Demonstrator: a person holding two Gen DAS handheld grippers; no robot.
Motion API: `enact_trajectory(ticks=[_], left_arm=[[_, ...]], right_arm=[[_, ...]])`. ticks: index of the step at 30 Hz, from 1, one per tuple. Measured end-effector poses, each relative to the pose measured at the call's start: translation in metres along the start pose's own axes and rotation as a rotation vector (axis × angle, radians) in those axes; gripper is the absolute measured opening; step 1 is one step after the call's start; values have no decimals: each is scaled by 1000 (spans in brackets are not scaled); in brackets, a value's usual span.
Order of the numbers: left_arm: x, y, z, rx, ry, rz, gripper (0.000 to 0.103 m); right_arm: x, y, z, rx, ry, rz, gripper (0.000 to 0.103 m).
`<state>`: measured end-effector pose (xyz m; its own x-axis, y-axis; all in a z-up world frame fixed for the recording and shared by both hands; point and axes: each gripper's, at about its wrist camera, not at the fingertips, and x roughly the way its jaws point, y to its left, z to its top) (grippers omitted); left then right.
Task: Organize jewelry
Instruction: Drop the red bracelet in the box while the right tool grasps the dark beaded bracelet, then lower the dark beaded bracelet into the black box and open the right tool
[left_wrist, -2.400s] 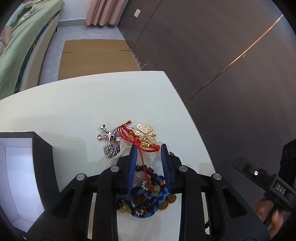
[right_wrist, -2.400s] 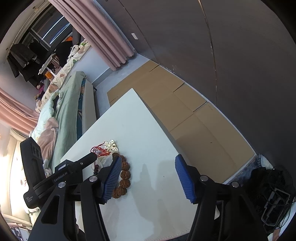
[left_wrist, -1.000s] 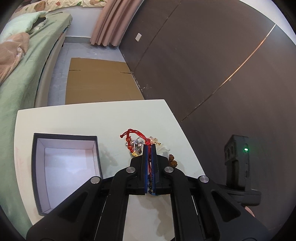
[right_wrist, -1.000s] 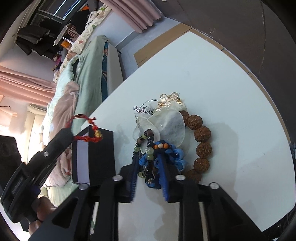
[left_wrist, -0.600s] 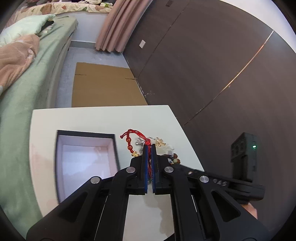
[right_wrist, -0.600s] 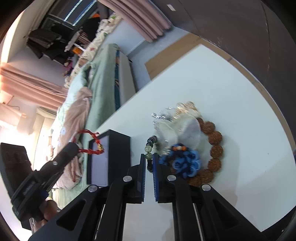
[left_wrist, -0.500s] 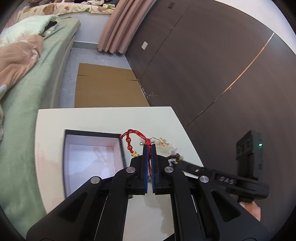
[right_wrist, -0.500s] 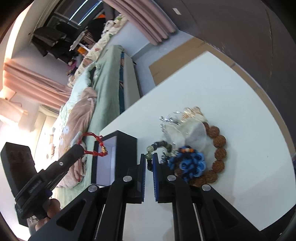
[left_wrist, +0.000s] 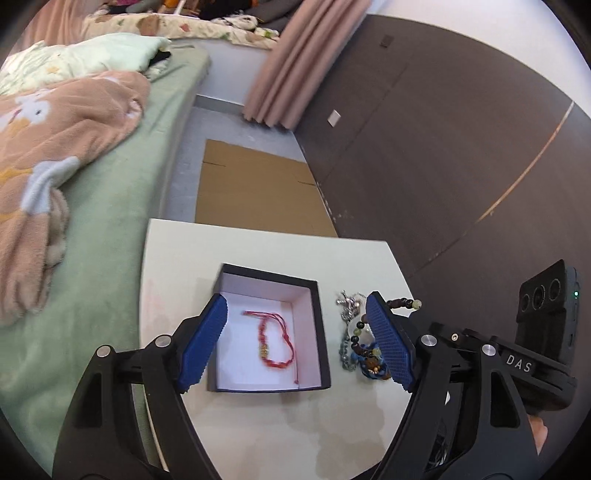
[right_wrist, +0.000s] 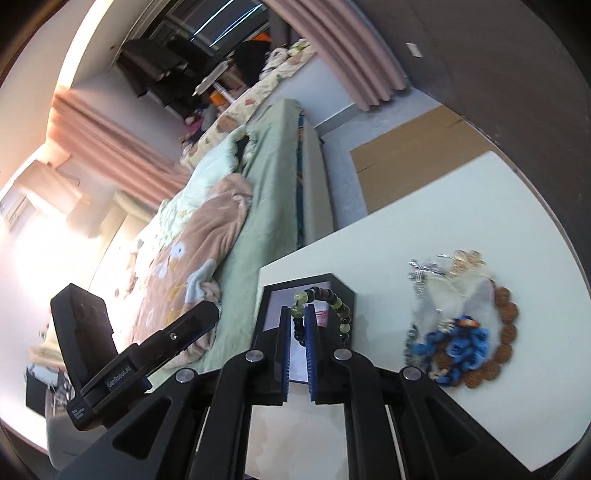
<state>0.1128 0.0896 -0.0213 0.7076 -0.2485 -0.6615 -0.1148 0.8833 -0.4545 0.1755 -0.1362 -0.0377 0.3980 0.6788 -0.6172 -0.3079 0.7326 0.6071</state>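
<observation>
left claw just spread apart, empty, red bracelet lying in box below it | right claw clamped on bead bracelet above box; red one mostly hidden there | pile right, blurred

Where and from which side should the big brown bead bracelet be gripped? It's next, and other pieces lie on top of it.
Grip the brown bead bracelet on its bare outer arc, the side away from the box. The blue knotted piece and a translucent pouch cover its inner part. Come from above, jaws straddling one bead across the ring; it lies flat on the table.
</observation>
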Motion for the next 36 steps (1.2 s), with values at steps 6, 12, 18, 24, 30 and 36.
enact_trajectory(ticks=[6,12,18,24,30,36], left_arm=[[-16,27,3,-68,-29,40,78],[-28,45,0,-110,-52,72,85],[-29,38,-5,-87,-54,77,89],[-24,17,-14,-44,-39,59,89],[-19,-9,-22,11,-38,65,89],[-11,-36,-29,61,-32,61,90]], right_arm=[[20,23,2,-46,42,25,8],[26,24,-3,-29,42,-2,66],[0,10,-13,-18,4,-52,70],[-27,-17,-32,40,-8,-154,77],[-66,-36,-36,26,-68,-229,94],[-89,-59,-37,22,-81,-265,95]])
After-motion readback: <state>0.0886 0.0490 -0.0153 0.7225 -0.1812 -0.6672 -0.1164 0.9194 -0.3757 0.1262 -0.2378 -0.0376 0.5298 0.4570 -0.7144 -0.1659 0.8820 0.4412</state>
